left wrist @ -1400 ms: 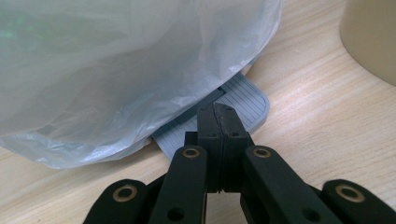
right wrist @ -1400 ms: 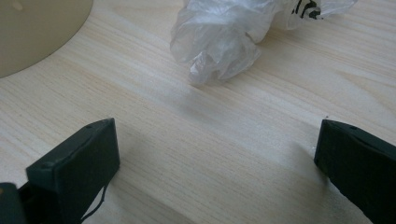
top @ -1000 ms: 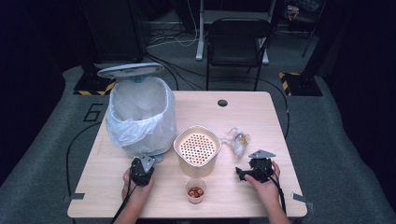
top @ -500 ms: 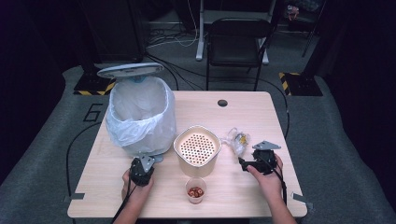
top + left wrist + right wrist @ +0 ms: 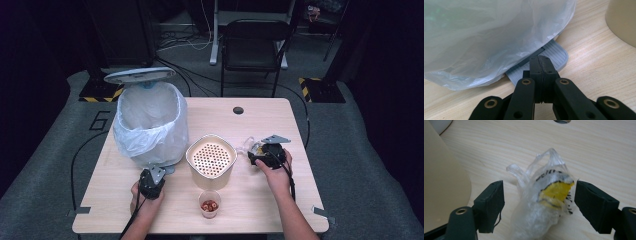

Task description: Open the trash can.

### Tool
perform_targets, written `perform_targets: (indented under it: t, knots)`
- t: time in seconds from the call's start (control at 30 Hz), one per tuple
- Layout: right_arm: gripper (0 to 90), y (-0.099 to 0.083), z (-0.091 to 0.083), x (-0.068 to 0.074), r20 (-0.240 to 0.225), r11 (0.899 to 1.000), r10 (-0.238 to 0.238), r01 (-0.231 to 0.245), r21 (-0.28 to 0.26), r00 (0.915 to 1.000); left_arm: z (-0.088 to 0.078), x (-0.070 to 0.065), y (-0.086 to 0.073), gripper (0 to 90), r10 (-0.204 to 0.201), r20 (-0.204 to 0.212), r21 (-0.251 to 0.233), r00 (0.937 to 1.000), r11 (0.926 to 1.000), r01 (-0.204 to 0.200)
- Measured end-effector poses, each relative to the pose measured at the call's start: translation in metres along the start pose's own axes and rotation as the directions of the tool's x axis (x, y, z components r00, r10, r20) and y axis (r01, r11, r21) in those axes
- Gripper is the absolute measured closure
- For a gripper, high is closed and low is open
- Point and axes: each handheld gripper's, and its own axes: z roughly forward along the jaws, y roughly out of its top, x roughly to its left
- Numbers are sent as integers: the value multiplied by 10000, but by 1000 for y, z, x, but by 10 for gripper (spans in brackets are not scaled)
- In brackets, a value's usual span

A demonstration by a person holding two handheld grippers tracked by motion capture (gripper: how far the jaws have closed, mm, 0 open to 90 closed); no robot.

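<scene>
A crumpled clear plastic bag [image 5: 554, 191] with a yellow printed patch lies on the wooden table, right of the beige container. My right gripper [image 5: 539, 195] straddles it. Its jaws have just been closing, with the bag between them; the pads stand a little off it on both sides. In the high view the right gripper [image 5: 254, 153] points left at the bag [image 5: 248, 146]. My left gripper [image 5: 540, 61] is shut with nothing in it, its tips resting on the grey ribbed pedal [image 5: 556, 53] of the bin [image 5: 150, 125]. The bin's lid [image 5: 140, 76] stands raised.
A beige container with a perforated lid [image 5: 211, 159] stands mid-table. A small clear cup of red bits [image 5: 209, 206] sits near the front edge. The bin's white liner [image 5: 486, 32] hangs over the pedal. A cable hole [image 5: 238, 110] lies at the table's far side.
My right gripper has moved away from the front edge and to the left, up to the plastic bag. The left gripper has stayed on the pedal.
</scene>
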Motion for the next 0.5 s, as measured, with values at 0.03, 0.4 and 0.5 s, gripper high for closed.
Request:
perform_targets:
  t: [0.03,0.4,0.5]
  knots:
    - [254,1,1,1,1,10000,-51,51,-20,10000,0,0,0,895,-39,-5,-43,10000,10000,39]
    - [389,-7,30,-1,307,9966,36,-61,826,9995,0,0,0,895,78,18,51,10000,10000,-79]
    - [471,-11,36,-3,138,9952,74,-88,979,9999,0,1,0,895,-21,42,-35,10000,10000,21]
